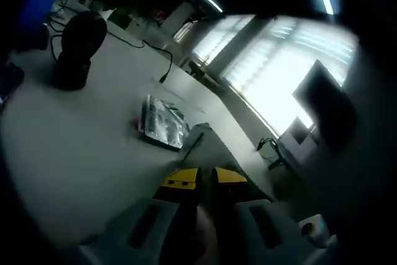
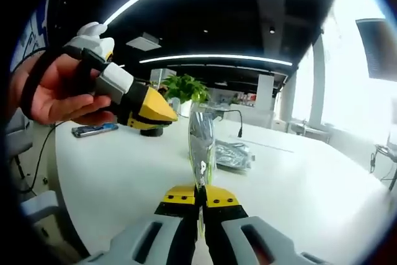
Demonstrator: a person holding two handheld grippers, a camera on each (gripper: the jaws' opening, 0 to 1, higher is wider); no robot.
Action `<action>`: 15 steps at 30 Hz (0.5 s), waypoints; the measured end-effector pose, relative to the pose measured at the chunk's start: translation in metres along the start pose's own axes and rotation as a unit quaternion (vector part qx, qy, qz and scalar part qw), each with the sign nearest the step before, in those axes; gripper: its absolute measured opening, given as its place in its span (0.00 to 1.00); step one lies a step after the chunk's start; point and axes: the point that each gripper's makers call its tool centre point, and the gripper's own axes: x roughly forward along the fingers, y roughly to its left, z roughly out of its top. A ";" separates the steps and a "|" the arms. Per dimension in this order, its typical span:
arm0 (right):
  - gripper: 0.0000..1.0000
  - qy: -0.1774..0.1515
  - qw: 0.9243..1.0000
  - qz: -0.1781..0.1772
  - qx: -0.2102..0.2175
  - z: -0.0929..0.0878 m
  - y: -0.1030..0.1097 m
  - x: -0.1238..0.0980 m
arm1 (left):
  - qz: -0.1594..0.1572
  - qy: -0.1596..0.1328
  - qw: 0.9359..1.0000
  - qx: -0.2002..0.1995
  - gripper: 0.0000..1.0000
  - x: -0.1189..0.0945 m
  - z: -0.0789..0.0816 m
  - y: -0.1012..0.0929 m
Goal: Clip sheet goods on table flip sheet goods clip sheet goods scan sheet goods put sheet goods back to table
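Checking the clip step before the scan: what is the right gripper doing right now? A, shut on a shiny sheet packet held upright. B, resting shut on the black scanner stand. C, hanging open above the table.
A: the right gripper has its jaws closed on the packet, which stands upright above the table.

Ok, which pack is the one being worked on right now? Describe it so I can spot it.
Start at the round white table in the right gripper view. Above its near edge the right hand-held gripper is shut on a shiny silver sheet pack, standing upright and edge-on from the yellow tips. Unlike the silver packs lying flat on the table behind it, this one is lifted off the table.
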 end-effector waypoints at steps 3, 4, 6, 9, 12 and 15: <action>0.00 -0.002 1.000 -0.001 0.007 -0.001 -0.003 -0.002 | 0.000 -0.006 1.000 0.016 0.01 0.000 0.000 0.002; 0.00 -0.003 1.000 -0.001 0.011 -0.001 -0.004 -0.003 | -0.001 -0.008 1.000 0.021 0.01 0.000 0.001 0.003; 0.00 -0.005 1.000 -0.003 0.022 0.000 -0.006 -0.004 | 0.002 -0.013 1.000 0.025 0.01 0.001 0.002 0.006; 0.00 -0.007 0.999 -0.003 0.032 -0.001 -0.009 -0.004 | 0.004 -0.022 0.999 0.039 0.01 0.001 0.004 0.010; 0.00 -0.009 0.999 -0.006 0.048 -0.001 -0.010 -0.004 | 0.005 -0.028 0.998 0.050 0.01 0.000 0.005 0.012; 0.00 -0.009 0.998 -0.007 0.063 -0.002 -0.012 -0.005 | 0.001 -0.032 0.997 0.065 0.01 0.000 0.006 0.015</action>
